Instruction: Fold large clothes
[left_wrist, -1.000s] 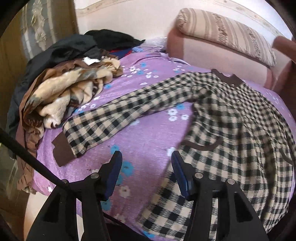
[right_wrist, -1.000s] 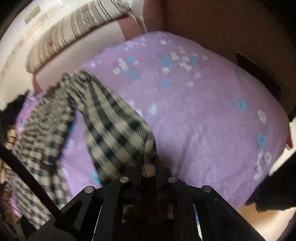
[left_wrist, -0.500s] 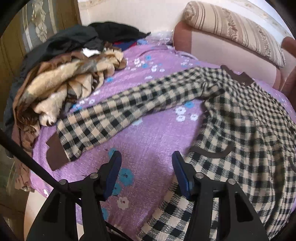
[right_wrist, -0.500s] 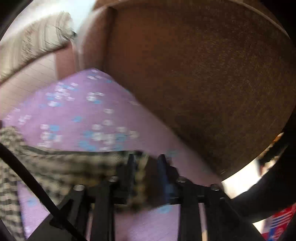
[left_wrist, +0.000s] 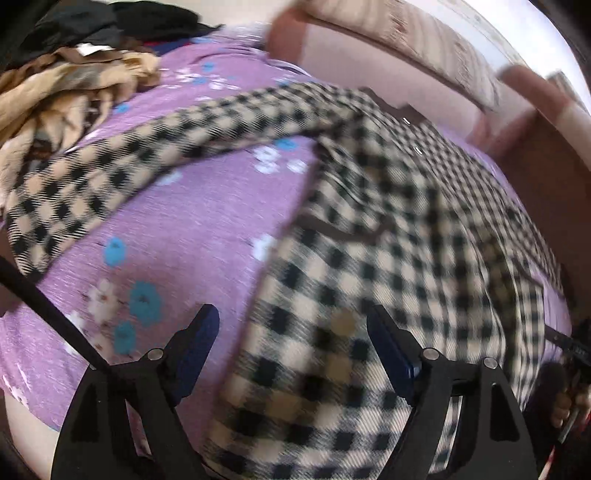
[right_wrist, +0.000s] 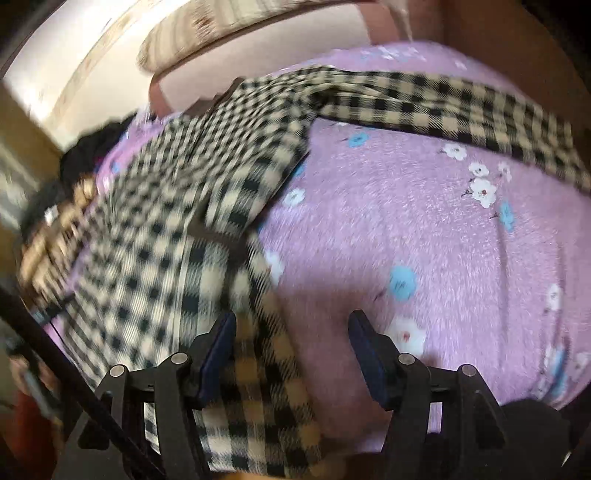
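Checked garment (left_wrist: 388, 229) lies spread flat on the bed (left_wrist: 192, 221), which has a purple flowered cover. Body of the garment occupies the middle of the bed; collar end points toward the headboard (left_wrist: 369, 70), hem toward the near edge of the bed. Long axis of the body runs near edge to headboard.

Left sleeve (left_wrist: 122, 166) stretched out sideways toward the pile of clothes (left_wrist: 55, 85) at the bed's left side; cuff end close to that pile. Right sleeve (right_wrist: 461, 107) stretched out the opposite way, across open purple cover toward the brown side panel (right_wrist: 517, 40).

Open cover shows between each sleeve and the near edge, on both sides of the body.

Left gripper (left_wrist: 295, 343): fingers spread wide, nothing between them, above the hem's left part near the bed edge. Right gripper (right_wrist: 291, 345): fingers spread wide, holding nothing, over the hem's right border; left finger over fabric, right finger over bare cover.

Both views motion-blurred.
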